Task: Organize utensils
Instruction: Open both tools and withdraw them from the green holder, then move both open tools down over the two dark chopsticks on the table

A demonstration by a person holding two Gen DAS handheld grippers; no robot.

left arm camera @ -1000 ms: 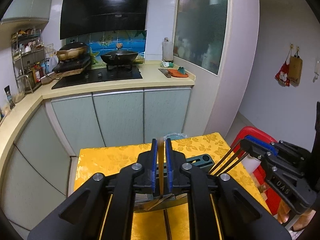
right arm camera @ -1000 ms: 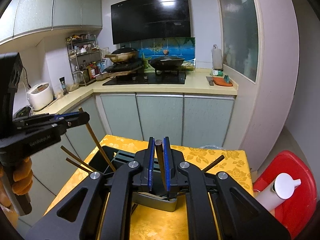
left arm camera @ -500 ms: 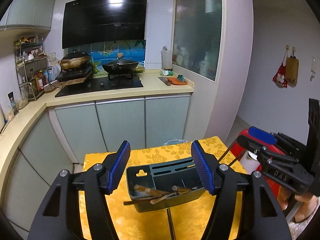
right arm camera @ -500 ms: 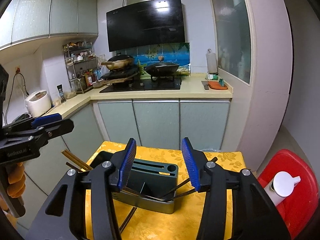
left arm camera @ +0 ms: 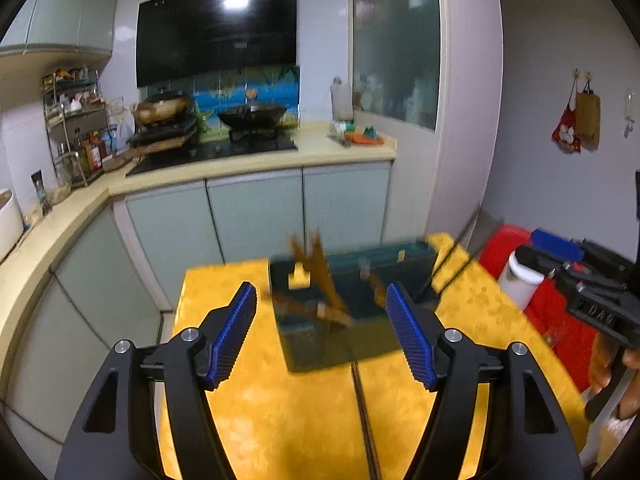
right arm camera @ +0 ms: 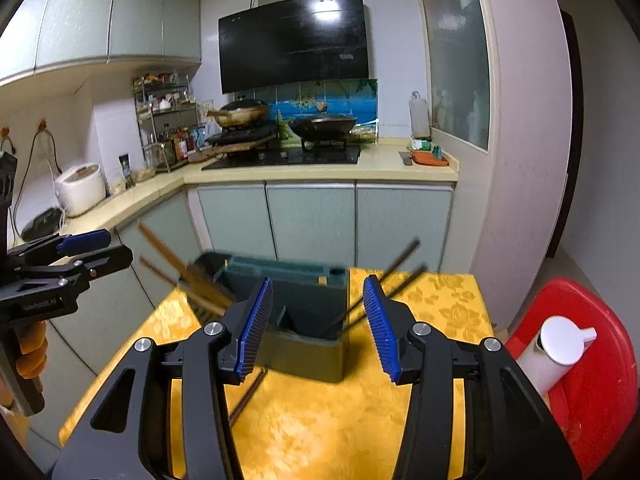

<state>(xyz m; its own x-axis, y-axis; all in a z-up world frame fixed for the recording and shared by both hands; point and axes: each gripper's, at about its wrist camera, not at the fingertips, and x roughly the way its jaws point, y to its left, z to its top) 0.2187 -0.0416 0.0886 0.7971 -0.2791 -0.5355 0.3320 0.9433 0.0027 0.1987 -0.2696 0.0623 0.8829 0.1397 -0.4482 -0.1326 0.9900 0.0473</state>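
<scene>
A dark green utensil holder [left arm camera: 340, 344] [right arm camera: 308, 348] stands on the yellow tablecloth [left arm camera: 280, 408] [right arm camera: 328, 432]. Brown wooden chopsticks [left arm camera: 320, 280] [right arm camera: 176, 264] lean out of its left side, blurred. Dark chopsticks [right arm camera: 396, 264] lean out of its right side. My left gripper [left arm camera: 319, 292] [right arm camera: 100, 248] is a little short of the holder; its jaws are opening and nothing sits between the pads. My right gripper [right arm camera: 318, 284] [left arm camera: 532, 248] is open too, with only the holder's top seen through the gap. One dark chopstick [left arm camera: 364, 400] [right arm camera: 248, 396] lies on the cloth in front of the holder.
A red plastic stool [right arm camera: 600, 380] [left arm camera: 504, 240] with a white bottle [right arm camera: 560, 344] [left arm camera: 520, 280] stands right of the table. Behind are pale green cabinets [right arm camera: 312, 220], a counter with a hob and woks [right arm camera: 320, 124], and a rice cooker [right arm camera: 82, 188].
Both grippers were shut on chopsticks over the holder. They have opened, let go and drawn back and down. The chopsticks now lean in the holder.
</scene>
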